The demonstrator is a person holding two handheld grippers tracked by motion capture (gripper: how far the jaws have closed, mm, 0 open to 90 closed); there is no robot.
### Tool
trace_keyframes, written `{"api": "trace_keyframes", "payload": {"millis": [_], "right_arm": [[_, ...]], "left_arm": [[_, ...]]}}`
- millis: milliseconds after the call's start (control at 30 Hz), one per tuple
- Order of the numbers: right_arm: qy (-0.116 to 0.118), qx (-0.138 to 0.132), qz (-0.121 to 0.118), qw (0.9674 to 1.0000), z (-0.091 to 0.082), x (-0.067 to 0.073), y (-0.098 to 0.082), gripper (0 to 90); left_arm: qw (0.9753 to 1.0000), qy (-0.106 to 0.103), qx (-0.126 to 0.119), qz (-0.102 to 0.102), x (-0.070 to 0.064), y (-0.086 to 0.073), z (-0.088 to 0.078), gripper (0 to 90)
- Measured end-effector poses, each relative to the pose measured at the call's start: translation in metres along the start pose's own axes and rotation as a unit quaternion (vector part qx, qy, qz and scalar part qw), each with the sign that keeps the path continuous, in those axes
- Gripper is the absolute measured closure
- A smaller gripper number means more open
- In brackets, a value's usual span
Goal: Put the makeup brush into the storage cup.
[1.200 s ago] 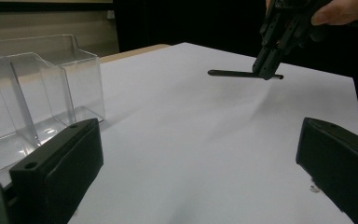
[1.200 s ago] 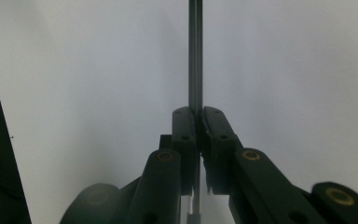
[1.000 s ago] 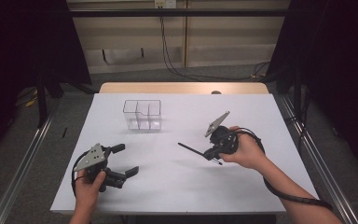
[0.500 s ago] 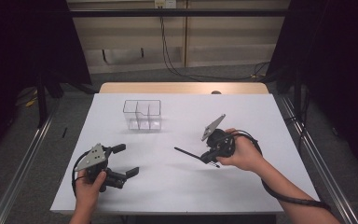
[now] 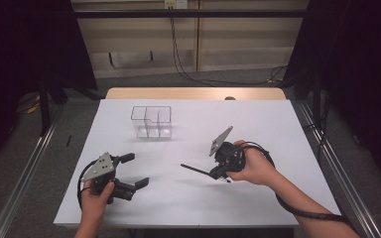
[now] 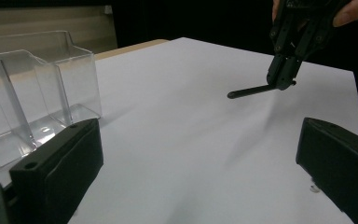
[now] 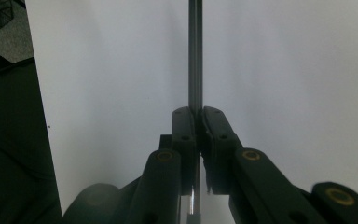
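Left tongs (image 5: 129,171) near us, left of the clear organizer (image 5: 152,121), released, empty | right tongs (image 5: 217,172) right of organizer, clenched on thin black rod (image 5: 194,169), held above surface (image 5: 278,129) | risk: we judge the end-gripped rod may pivot or slip | change: rod has shifted slightly leftward toward the organizer.

No legible text or labels
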State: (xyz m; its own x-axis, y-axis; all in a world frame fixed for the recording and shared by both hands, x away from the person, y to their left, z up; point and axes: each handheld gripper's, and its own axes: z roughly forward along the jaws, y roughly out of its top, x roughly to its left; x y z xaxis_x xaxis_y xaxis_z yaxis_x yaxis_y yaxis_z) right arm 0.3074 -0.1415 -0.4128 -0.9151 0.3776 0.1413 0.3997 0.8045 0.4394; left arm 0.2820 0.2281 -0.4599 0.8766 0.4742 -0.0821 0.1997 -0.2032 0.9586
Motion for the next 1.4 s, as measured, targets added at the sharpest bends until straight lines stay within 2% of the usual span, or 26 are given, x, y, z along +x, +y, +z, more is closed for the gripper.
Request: {"api": "trace_keyframes", "payload": {"millis": [333,600,700,867,1100,1267,1400], "right_arm": [[0.006,-0.002,-0.011,0.9999,0.000,0.002,0.002,84.7],[0.009,0.001,-0.013,0.9999,0.000,0.003,-0.001,84.7],[0.011,0.001,-0.015,0.9998,0.000,0.003,-0.001,84.7],[0.011,0.004,-0.017,0.9998,0.000,0.004,-0.001,84.7],[0.012,0.006,-0.023,0.9996,0.002,0.007,0.002,84.7],[0.015,0.013,-0.024,0.9995,0.003,0.008,0.005,84.7],[0.014,0.015,-0.032,0.9993,0.004,0.010,0.008,84.7]], "left_arm": [[0.9999,-0.011,0.005,0.006,-0.001,0.006,0.007,0.5],[0.9981,-0.043,0.039,0.020,-0.008,0.015,0.019,0.2],[0.9967,-0.054,0.051,0.033,-0.010,0.018,0.024,0.1],[0.9950,-0.066,0.063,0.040,-0.013,0.024,0.031,0.1],[0.9908,-0.086,0.090,0.052,-0.016,0.029,0.040,0.0],[0.9874,-0.094,0.108,0.066,-0.018,0.034,0.046,0.0],[0.9861,-0.098,0.116,0.067,-0.019,0.038,0.050,0.0]]}}
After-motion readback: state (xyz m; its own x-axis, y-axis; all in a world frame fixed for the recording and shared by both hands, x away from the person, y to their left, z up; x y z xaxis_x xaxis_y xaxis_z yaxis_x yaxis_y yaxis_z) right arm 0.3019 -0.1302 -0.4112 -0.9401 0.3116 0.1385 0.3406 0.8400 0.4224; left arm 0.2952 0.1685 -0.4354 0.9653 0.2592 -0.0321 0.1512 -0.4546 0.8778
